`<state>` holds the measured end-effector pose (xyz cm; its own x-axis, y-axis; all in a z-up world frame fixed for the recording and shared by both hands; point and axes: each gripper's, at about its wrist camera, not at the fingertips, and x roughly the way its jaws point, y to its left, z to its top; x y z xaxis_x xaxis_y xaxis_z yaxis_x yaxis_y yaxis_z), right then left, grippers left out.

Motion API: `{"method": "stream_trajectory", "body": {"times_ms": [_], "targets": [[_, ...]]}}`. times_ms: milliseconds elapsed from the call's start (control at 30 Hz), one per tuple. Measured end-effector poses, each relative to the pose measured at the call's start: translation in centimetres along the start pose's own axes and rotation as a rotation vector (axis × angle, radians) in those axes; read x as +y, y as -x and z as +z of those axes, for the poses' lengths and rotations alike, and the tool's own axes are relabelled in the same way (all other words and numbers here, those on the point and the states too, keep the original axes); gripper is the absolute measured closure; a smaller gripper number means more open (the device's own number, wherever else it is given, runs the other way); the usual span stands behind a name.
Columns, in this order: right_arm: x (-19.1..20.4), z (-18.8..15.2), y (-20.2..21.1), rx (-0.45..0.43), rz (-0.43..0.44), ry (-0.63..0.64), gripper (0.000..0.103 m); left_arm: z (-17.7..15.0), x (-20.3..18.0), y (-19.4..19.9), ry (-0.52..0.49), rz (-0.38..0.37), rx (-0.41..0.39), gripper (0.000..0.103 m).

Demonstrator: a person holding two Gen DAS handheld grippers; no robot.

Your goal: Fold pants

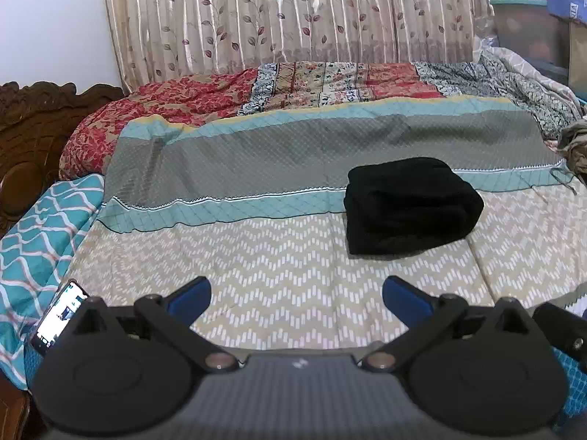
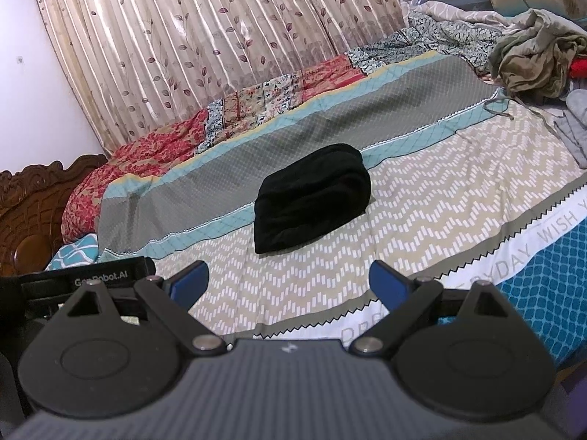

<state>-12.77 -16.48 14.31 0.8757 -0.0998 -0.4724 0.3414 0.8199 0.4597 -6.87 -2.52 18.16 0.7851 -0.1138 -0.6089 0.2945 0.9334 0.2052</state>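
Pants lie folded; both grippers gape empty; phone, perhaps, only in left view.

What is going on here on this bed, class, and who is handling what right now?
A person holds two grippers above a bed. The black pants already lie folded into a compact bundle on the bedspread, touched by neither tool. The left gripper and right gripper both hang back with jaws open and empty. A heap of unfolded clothes waits at the bed's far right.
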Motion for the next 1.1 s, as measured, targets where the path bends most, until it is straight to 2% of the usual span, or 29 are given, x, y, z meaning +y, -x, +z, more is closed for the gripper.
{"method": "stream_trajectory", "body": {"times_ms": [167, 300, 367, 400, 667, 1100], "targets": [[0.0, -0.1, -0.2, 0.011, -0.014, 0.012, 0.007, -0.3, 0.2, -0.9, 0.011, -0.029, 0.061, 0.0], [0.3, -0.3, -0.8, 0.033, -0.072, 0.064, 0.007, -0.6, 0.7, -1.3, 0.027, -0.023, 0.08, 0.0], [0.6, -0.5, -1.0, 0.045, -0.102, 0.1, 0.0, -0.8, 0.9, -1.3, 0.03, -0.007, 0.081, 0.0], [0.7, -0.6, -1.1, 0.05, -0.112, 0.107, 0.0, -0.9, 1.0, -1.4, 0.029, 0.001, 0.081, 0.0], [0.7, -1.0, -1.5, 0.066, -0.139, 0.132, 0.0, -1.2, 1.2, -2.0, 0.03, 0.018, 0.113, 0.0], [0.5, -1.1, -1.6, 0.08, -0.135, 0.107, 0.0, -1.4, 0.6, -2.2, 0.007, 0.036, 0.128, 0.0]]}}
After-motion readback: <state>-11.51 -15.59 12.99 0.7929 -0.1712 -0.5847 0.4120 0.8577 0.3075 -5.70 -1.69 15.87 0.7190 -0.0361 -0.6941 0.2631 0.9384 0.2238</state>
